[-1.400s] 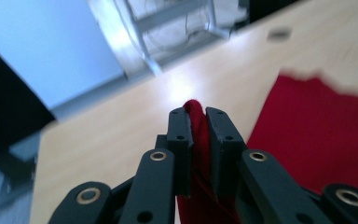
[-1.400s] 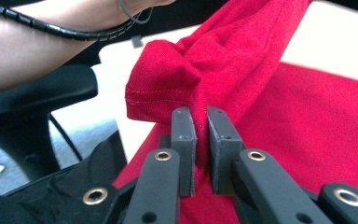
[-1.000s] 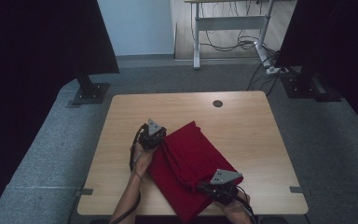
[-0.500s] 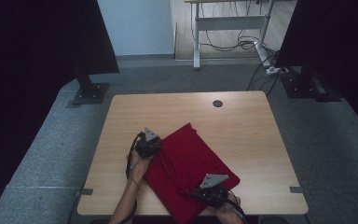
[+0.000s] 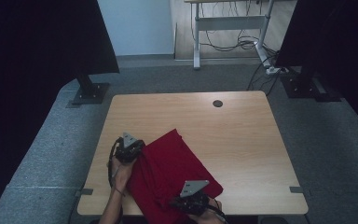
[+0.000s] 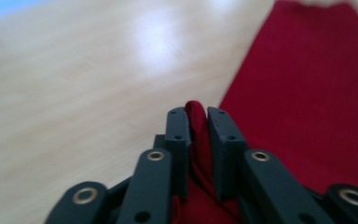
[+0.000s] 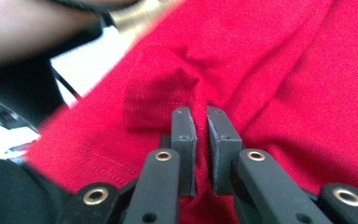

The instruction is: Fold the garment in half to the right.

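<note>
Gripping the red cloth point(image 5: 170, 168), both tools, left point(image 5: 131, 148) and right point(image 5: 192, 201), have dragged it nearer the table's point(image 5: 242, 140) front edge.

There was one red cloth point(image 5: 172, 172) on one table point(image 5: 242, 140), and two tools: left tool point(image 5: 129, 148), right tool point(image 5: 191, 201).

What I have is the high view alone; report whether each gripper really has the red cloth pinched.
Observer: In the left gripper view, the left gripper is shut on a thin fold of the red cloth; its fingers have just been closing on it.
Operator: Now report the right one.
Observer: In the right gripper view, the right gripper is shut on a bunched-up fold of the cloth.
</note>
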Demonstrator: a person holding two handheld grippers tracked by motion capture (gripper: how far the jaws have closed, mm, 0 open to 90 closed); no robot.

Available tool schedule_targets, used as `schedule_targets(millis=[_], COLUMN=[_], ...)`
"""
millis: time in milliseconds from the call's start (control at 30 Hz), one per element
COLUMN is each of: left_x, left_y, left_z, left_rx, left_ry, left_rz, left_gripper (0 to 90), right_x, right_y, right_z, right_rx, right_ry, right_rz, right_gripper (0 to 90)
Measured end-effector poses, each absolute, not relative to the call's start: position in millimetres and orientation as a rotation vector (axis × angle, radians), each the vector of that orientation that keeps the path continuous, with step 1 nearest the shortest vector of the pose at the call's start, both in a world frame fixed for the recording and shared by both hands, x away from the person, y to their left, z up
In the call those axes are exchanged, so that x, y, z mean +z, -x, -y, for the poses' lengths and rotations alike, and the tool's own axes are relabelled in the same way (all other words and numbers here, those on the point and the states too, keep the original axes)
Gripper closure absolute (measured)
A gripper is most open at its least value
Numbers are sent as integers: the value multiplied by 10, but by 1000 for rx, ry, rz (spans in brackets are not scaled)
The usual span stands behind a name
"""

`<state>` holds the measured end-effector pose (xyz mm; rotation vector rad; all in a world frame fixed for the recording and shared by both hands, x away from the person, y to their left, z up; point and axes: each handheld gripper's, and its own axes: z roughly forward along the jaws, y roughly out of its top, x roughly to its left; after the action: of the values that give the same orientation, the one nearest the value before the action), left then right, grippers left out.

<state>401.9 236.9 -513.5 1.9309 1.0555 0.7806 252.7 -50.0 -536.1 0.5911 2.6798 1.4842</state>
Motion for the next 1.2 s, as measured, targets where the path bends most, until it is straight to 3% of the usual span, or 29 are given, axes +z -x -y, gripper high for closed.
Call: schedule_targets(millis=[133, 167, 200, 333, 400, 433, 567, 600, 633, 700, 733, 767, 800, 1200], left_x=[-5034, -4662, -4544, -4185, -4185, -4083, -4102, -4421, -4542, -4542, -4941, -4941, -5160, -5396], left_y=[-3996, -3927, -3912, -3923, -3923, -4014, -4058, -4282, -4339, -4339, -4462, -4462, -4505, -4491], left_z=[-2378, -2337, -2319, -2223, -2223, -2073, -2003, -1706, -1637, -1637, -1463, -1463, -1425, -1551], left_rx=[792, 889, 912, 930, 930, 882, 871, 802, 788, 788, 789, 789, 809, 770], left_ry=[-1914, -1887, -1877, -1805, -1805, -1761, -1763, -1820, -1850, -1850, -1988, -1988, -2078, -2118], left_rz=[-1034, -968, -948, -884, -884, -848, -834, -802, -806, -806, -832, -832, -852, -908], left_gripper=[827, 827, 836, 837, 837, 837, 837, 837, 835, 835, 835, 833, 831, 808], right_x=[-5201, -5201, -4893, -4600, -4555, -4538, -4573, -4573, -4862, -4950, -4950, -4950, -5314, -5542], right_y=[-2483, -2483, -2423, -2385, -2388, -2449, -2475, -2475, -2583, -2609, -2609, -2609, -2702, -2730], right_z=[499, 499, 534, 678, 741, 967, 1041, 1041, 1264, 1298, 1298, 1298, 1349, 1196], right_rx=[1540, 1540, 1592, 1595, 1590, 1594, 1588, 1588, 1517, 1495, 1495, 1495, 1400, 1322], right_ry=[-565, -565, -516, -485, -491, -561, -593, -593, -722, -752, -752, -752, -847, -848], right_rz=[-2638, -2638, -2558, -2471, -2447, -2403, -2397, -2397, -2421, -2436, -2436, -2436, -2525, -2612], right_gripper=[826, 827, 826, 826, 826, 825, 825, 825, 825, 825, 825, 825, 824, 823])
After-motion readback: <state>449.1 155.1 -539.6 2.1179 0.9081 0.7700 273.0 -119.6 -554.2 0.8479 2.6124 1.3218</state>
